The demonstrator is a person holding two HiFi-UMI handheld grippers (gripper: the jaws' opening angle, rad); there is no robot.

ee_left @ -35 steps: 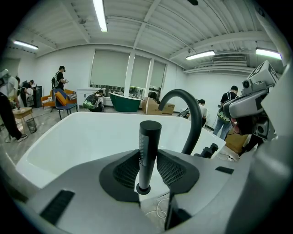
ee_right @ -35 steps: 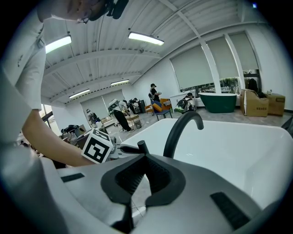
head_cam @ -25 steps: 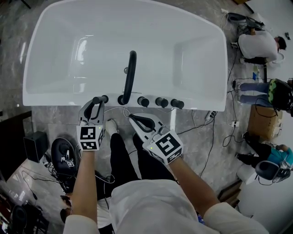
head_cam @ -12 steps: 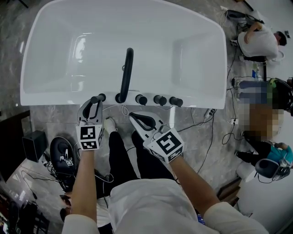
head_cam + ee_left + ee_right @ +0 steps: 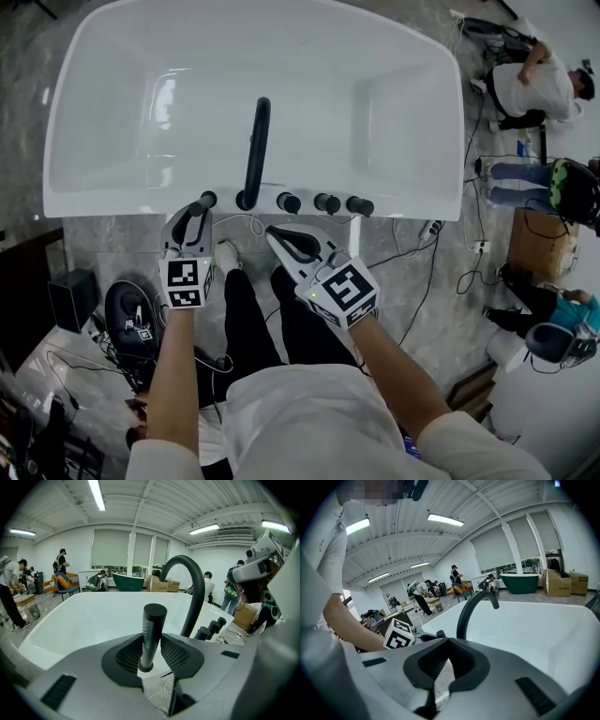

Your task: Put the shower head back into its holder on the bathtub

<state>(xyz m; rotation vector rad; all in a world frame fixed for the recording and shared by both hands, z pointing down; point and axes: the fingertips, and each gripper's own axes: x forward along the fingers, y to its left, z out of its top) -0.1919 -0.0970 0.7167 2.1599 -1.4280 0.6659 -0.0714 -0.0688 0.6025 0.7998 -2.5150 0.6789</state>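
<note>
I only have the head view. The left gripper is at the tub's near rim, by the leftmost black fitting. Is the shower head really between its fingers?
Observer: Yes. In the left gripper view the shower head stands upright between the fingers of the left gripper, with the pads against both of its sides.
Operator: Is its lower end in the holder?
Observer: Its foot sits in a round black collar, the holder. I cannot tell how deep it goes.
Operator: And the right gripper, is it carrying anything?
Observer: No. In its own view the right gripper has its fingers together with nothing between them.
</note>
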